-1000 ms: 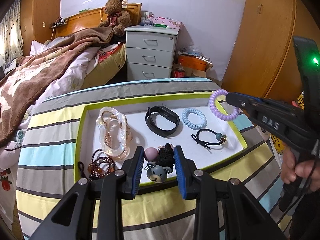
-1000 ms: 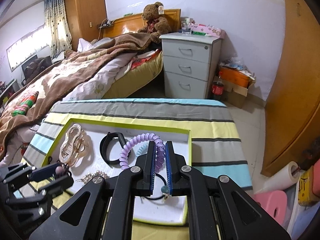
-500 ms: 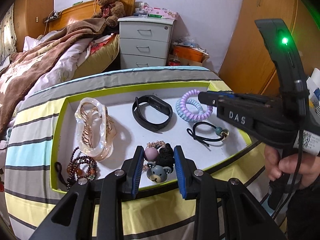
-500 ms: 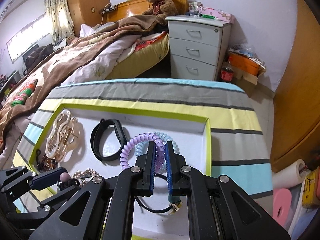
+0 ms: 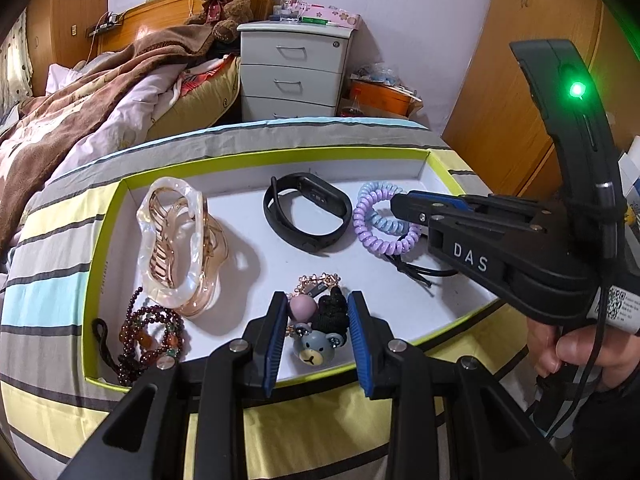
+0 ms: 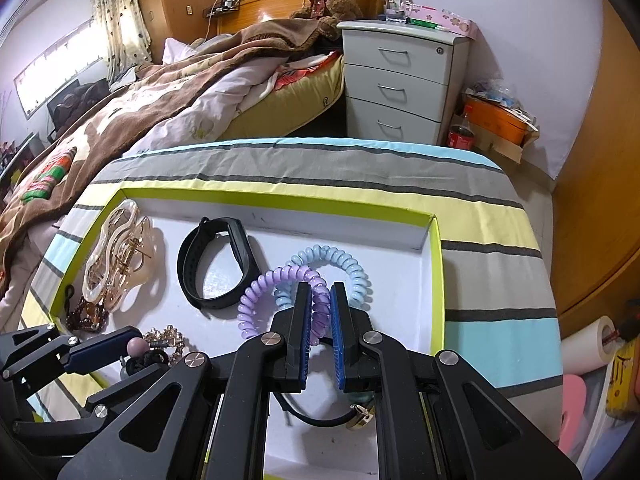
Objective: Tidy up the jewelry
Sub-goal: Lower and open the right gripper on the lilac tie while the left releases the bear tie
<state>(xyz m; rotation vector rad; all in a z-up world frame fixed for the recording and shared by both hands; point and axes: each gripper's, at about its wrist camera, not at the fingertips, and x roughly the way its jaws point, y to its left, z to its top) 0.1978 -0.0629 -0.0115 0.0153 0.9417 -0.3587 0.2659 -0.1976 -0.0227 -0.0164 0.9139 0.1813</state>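
Setting: a tabletop under a striped cloth carries a shallow white tray with a lime-green rim; a bed and a chest of drawers stand behind it.
Right tongs: pressed together, pinching one side of a purple spiral hair tie; the person's hand grips the handle.
Where the purple tie is: low over the right part of the tray, overlapping a pale blue spiral hair tie. Whether it already rests on the blue one is hard to tell from either view.
Left tongs: partly closed around a hair tie with a bear charm, a pink ball and a black knot, near the front rim of the tray. The pads seem to touch its sides, so it is probably gripped.
How the purple tie will handle: likely light, springy and soft; it squashes under the pads and may spring sideways on release. Taking hold across a single strand of coil, as here, looks secure.
Which way it points: the ring lies nearly flat, slightly tilted, its opening facing up; a ring has no true long axis, though it is stretched a little towards the black fitness band.
Others in the tray: a translucent claw clip, dark beaded bracelets, a black elastic with a bead.
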